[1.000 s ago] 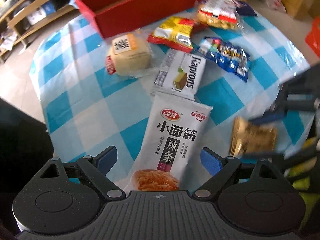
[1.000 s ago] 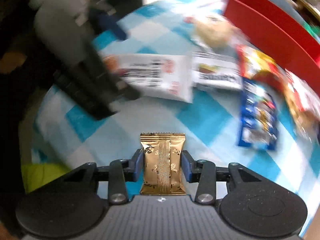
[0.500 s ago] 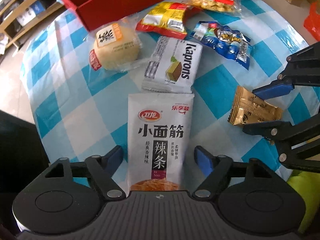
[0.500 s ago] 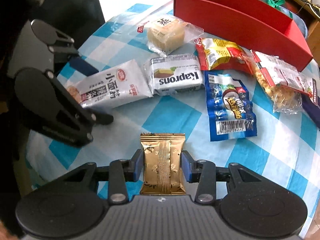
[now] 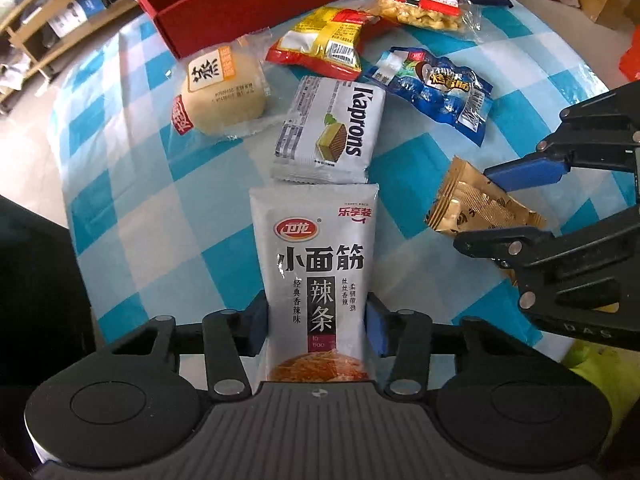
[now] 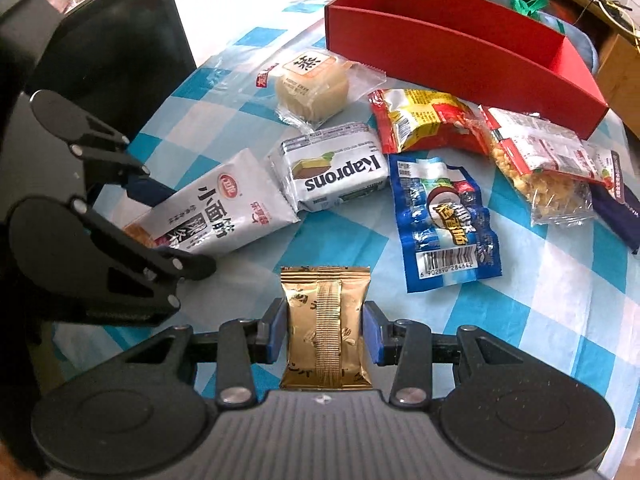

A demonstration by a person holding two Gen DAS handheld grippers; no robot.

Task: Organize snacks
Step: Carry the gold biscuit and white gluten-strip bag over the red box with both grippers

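The step in hand is judged to be a double pickup for the red box, which stands far ahead of both claws at the back of the checked surface. The left claw is closing its jaws on the near end of the white pouch, which lies flat between them and runs straight ahead of it; the blue pads are seen at the pouch's two long edges, and a firm, even squeeze low on the pack should be completed before any lift, since a soft pouch held by one end is likely to droop. The right claw is clamped on the gold packet, held upright between its pads with its far end pointing ahead. Between the claws and the box the way is crowded, so each load is best raised clear and carried over. Just ahead of the left claw, touching or almost touching the pouch's far end, the Kaprons pack is found; ahead and to its left lies the wrapped bun, close to the box's corner. Ahead of the right claw the blue bag is spread, and beyond it the red-yellow bag and the clear bag of puffed pieces, both near the box's front wall.
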